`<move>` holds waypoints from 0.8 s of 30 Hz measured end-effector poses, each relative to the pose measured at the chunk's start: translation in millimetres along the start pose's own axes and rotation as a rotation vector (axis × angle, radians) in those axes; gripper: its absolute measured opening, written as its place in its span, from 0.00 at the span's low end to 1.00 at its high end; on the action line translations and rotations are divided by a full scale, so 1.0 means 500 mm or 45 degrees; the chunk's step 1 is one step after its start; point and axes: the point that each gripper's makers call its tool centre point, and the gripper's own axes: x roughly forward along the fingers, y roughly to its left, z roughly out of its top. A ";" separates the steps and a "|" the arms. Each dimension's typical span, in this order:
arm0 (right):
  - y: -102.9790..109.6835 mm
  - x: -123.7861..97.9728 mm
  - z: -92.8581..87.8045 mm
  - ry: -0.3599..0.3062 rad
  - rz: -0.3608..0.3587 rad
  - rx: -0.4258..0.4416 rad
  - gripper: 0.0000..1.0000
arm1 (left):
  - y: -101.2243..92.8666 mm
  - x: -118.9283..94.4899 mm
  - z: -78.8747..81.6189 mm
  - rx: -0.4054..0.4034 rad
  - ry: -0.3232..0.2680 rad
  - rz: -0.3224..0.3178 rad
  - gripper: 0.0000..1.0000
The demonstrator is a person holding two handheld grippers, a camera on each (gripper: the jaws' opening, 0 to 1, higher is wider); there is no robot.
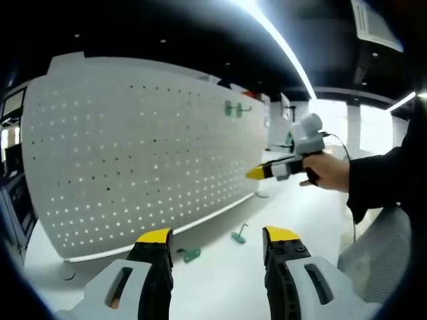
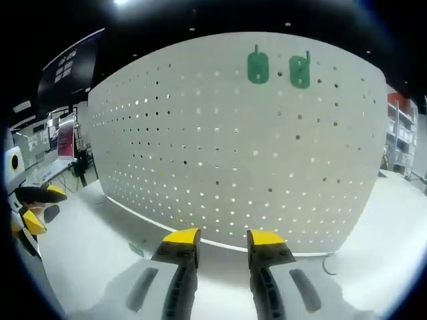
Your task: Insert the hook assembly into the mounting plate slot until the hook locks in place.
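Both grippers empty before the white pegboard, two green hooks hung high, two more lying on the table.

In the left gripper view the left gripper (image 1: 217,238) stands with jaws wide apart and nothing between them; ahead on the white table (image 1: 220,280) lie two green hooks, one (image 1: 191,254) near the pegboard's (image 1: 140,153) lower edge, the other (image 1: 239,234) just right of it, with bare tabletop around both. The right gripper (image 1: 257,173), in a person's hand (image 1: 327,171), hovers beside the board's right edge; whether it is apart I cannot tell there. In the right gripper view the right gripper (image 2: 223,239) has jaws narrowly apart, empty, close to the board's bottom edge; two mounted green hooks (image 2: 258,67) (image 2: 299,71) sit near the top.
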 end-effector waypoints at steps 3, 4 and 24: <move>0.013 0.004 -0.016 0.032 0.023 0.001 0.26 | -0.001 0.001 0.000 0.001 0.001 -0.002 0.55; 0.016 0.006 -0.020 0.041 0.029 0.001 0.26 | -0.002 0.001 0.000 0.002 0.001 -0.004 0.55; 0.083 0.032 -0.141 0.309 0.173 0.060 0.16 | -0.007 0.004 -0.004 0.006 0.009 -0.021 0.54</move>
